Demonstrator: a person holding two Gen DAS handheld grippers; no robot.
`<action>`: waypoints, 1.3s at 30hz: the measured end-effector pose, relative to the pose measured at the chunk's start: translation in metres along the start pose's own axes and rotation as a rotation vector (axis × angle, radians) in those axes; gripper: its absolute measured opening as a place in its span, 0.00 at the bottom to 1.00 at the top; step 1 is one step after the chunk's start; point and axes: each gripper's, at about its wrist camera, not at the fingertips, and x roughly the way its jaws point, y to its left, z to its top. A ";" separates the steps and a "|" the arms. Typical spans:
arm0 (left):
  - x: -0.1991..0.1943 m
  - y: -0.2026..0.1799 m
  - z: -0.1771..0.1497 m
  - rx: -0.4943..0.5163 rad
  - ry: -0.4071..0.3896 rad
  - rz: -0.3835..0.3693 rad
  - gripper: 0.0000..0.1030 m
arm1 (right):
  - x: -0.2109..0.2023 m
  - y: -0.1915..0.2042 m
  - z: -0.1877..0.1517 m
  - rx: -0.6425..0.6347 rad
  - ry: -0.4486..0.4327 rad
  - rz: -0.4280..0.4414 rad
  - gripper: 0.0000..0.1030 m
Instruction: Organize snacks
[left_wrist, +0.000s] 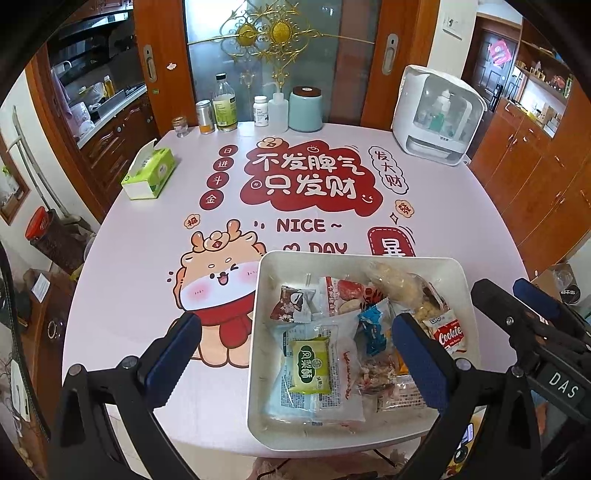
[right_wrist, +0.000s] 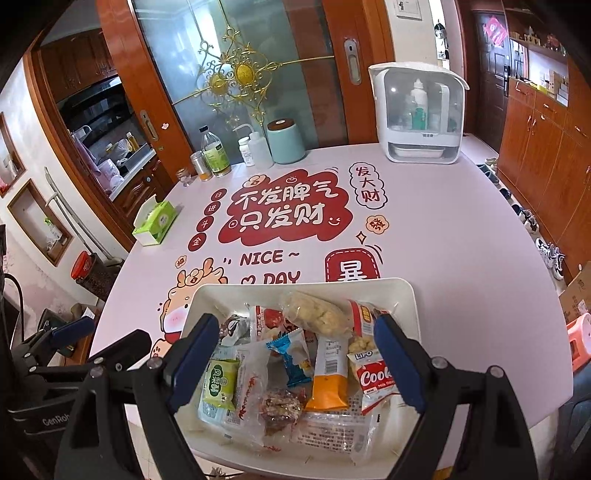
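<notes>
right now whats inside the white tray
The white tray holds loose snack packets: a green pastry pack, a blue wrapper, an orange packet and a Cookie pack. Whatever lies beneath the pile is hidden.

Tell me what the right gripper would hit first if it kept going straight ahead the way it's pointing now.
Most likely the snack pile in the white tray. The right gripper is open and empty above it, the blue packet and orange packet lying between its fingers. Depth is unclear, so which packet comes first is uncertain.
</notes>
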 end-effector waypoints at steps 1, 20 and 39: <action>0.000 0.000 0.000 0.000 0.000 0.000 0.99 | 0.000 0.000 0.000 0.000 0.000 -0.001 0.84; 0.000 -0.001 0.000 -0.001 0.002 0.001 0.99 | 0.000 -0.001 0.001 0.000 0.001 0.000 0.84; -0.001 -0.001 -0.001 -0.002 0.003 0.005 0.99 | -0.001 -0.001 -0.001 0.000 0.001 0.001 0.84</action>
